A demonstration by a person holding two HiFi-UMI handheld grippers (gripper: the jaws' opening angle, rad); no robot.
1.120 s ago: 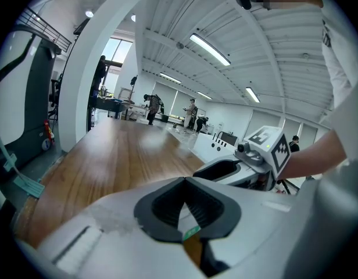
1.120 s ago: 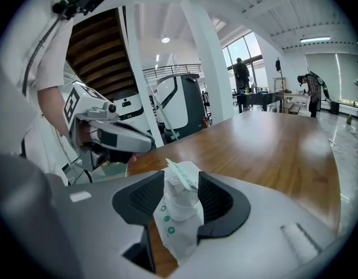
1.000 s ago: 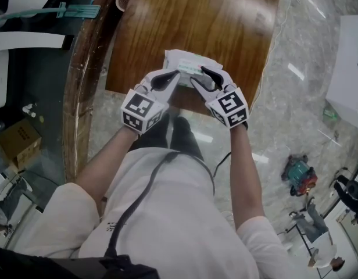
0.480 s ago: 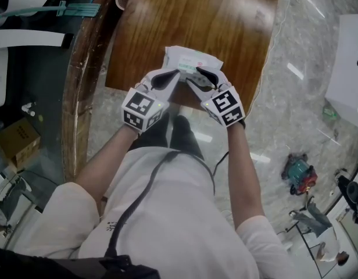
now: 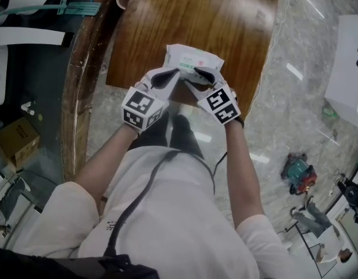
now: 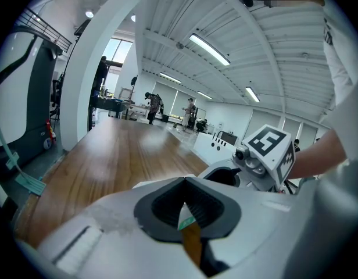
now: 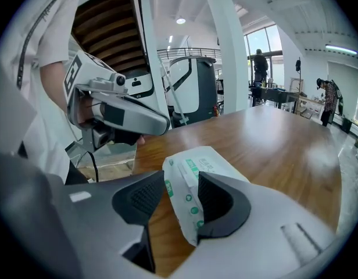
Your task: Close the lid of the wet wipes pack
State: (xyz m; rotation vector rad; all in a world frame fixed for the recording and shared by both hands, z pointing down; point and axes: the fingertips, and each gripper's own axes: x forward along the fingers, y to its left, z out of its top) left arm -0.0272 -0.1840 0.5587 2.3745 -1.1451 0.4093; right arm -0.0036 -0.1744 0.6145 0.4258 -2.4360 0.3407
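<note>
Currently we list one wet wipes pack, white with green print, lying flat on the wooden table near its front edge, just ahead of the person's torso in the head view. Item two, the left gripper: we record its dark pads pressed together on a thin white-and-green sliver of the pack's edge, pinched at the pack's near left corner. Item three, the right gripper: we note its pads standing apart with the pack's near right corner between them. The pad on the right of that view lies against the pack's side, while a strip of bare wood shows beside the other pad, so we log no squeeze there. Both grippers meet the pack from the person's side, close beside each other and sloping down toward the tabletop, each with its marker cube nearer the wrist. In the right gripper view the green-printed label on the pack's top faces up; whether the lid is shut we cannot tell from any view. Further entries: a pale stone floor to the right of the table, a cardboard box well off to the left, and people standing far back in the room.
</note>
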